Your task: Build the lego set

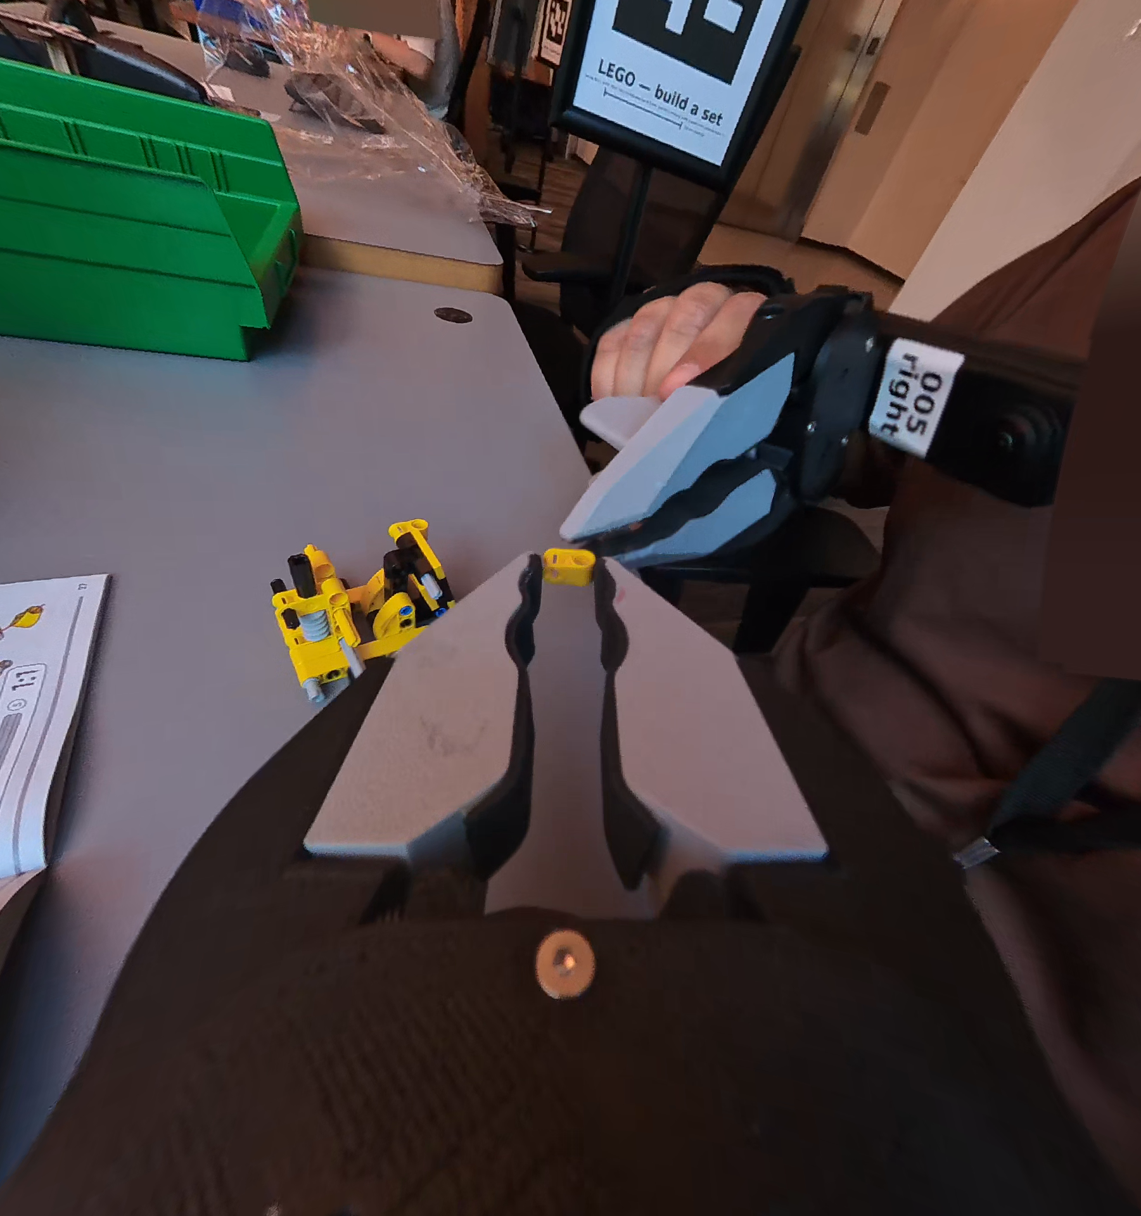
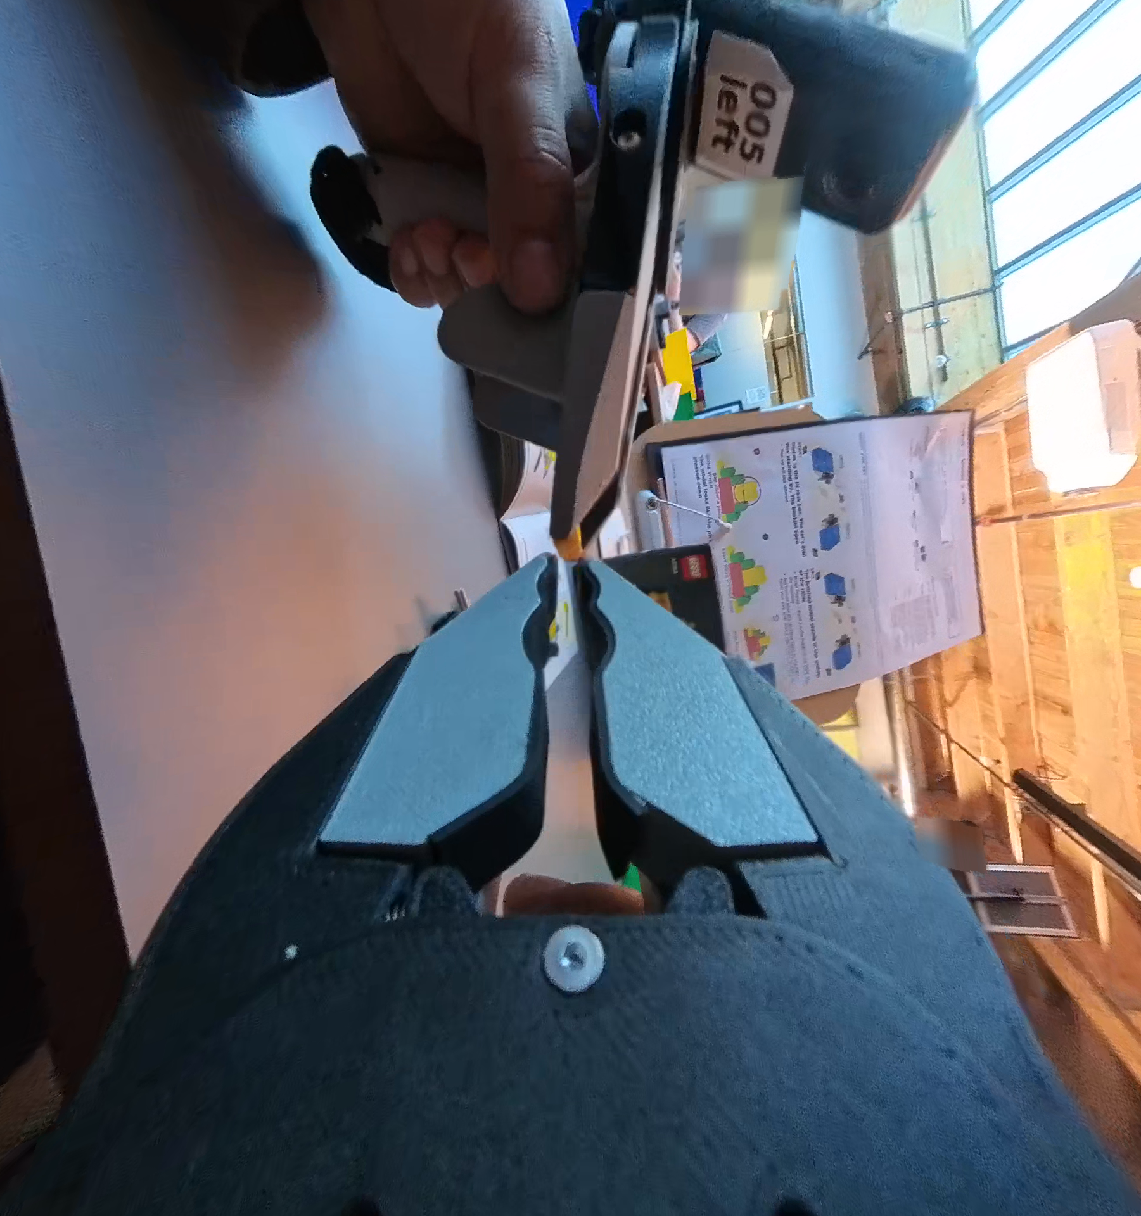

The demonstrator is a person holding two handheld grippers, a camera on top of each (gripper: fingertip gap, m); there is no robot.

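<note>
Left gripper pinches a small yellow connector piece at its fingertips, held up in the air past the near edge of the grey surface. Right gripper comes in nose-to-nose, tips nearly pressed together with only a thin slit; in the left wrist view its tips touch or sit just beside the piece's right end, but whether anything is nipped between them cannot be told. In the right wrist view the piece shows as an orange-yellow nub under the left gripper's tips. The piece's long axis runs roughly left-right across the left gripper's fingers, holed face toward that camera, one end sticking out to the right gripper. Progress: a partly built yellow and black model with a grey spring stands on the surface, well apart from both grippers, left of them; looks like a chassis chunk, so the build is partway and far from finished. Open instruction booklet lies further left, green bin behind. Likely left: get this piece seated on the model, then more steps.
</note>
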